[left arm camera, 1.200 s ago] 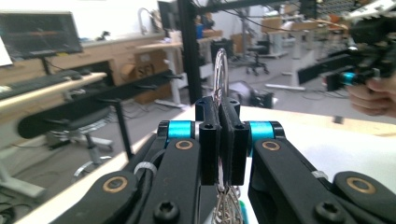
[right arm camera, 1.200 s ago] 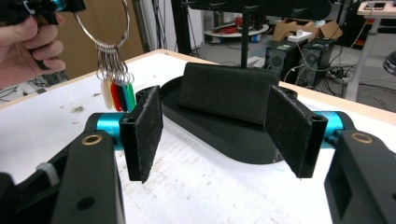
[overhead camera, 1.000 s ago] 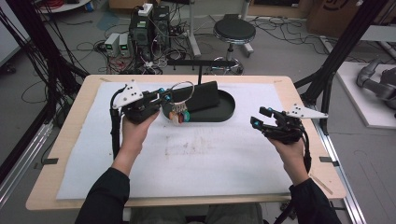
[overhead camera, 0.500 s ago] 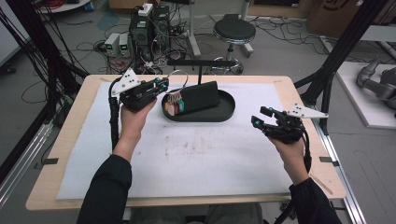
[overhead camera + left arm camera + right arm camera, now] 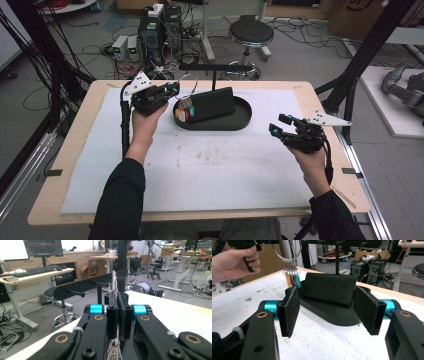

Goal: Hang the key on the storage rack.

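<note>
My left gripper is shut on a large metal key ring, held near the far left of the table. Several coloured tags hang from the ring over the left end of a black oval base. In the left gripper view the pads pinch the thin ring wire, with a black peg bar just ahead. My right gripper hovers open at the right with nothing between its pads. From there I see the ring, tags and a black block.
An upright post carries the peg bar behind the black block. A white mat covers the wooden table. A stool and cables sit on the floor beyond the far edge.
My left gripper has carried the key ring away from me, toward the table's far edge and the peg bar. The right gripper has stayed where it was.
</note>
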`<state>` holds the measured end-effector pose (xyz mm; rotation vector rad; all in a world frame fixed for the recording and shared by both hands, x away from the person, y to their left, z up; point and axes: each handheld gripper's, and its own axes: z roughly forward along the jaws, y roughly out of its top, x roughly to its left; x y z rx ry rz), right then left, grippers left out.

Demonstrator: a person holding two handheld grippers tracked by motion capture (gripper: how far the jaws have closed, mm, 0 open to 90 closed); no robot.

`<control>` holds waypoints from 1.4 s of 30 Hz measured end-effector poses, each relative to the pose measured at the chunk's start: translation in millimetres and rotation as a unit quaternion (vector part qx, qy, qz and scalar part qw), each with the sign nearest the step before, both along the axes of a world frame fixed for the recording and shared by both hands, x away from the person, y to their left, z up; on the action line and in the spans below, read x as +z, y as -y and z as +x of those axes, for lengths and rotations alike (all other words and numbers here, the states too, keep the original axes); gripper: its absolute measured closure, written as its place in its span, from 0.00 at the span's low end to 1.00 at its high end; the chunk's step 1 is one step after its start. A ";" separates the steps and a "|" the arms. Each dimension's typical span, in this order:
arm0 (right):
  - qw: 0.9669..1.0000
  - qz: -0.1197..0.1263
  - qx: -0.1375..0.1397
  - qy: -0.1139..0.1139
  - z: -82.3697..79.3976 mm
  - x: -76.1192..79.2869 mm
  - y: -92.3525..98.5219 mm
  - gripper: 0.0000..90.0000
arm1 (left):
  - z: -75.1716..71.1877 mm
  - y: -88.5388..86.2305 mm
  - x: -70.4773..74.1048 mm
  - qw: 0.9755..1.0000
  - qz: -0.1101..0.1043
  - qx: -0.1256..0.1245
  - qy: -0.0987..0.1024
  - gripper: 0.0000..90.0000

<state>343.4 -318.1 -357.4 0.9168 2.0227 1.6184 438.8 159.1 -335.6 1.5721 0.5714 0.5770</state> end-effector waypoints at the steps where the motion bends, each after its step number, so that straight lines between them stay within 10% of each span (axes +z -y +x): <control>1: 1.000 0.000 0.000 -0.001 -0.1 0.0 -0.2 0.43 | 1.4 0.0 -0.3 1.000 0.000 0.002 -0.002 0.96; 42: 1.000 0.000 0.002 0.004 0.6 0.0 -0.1 0.44 | 40.4 -4.1 -24.8 0.995 -0.042 0.075 -0.044 0.96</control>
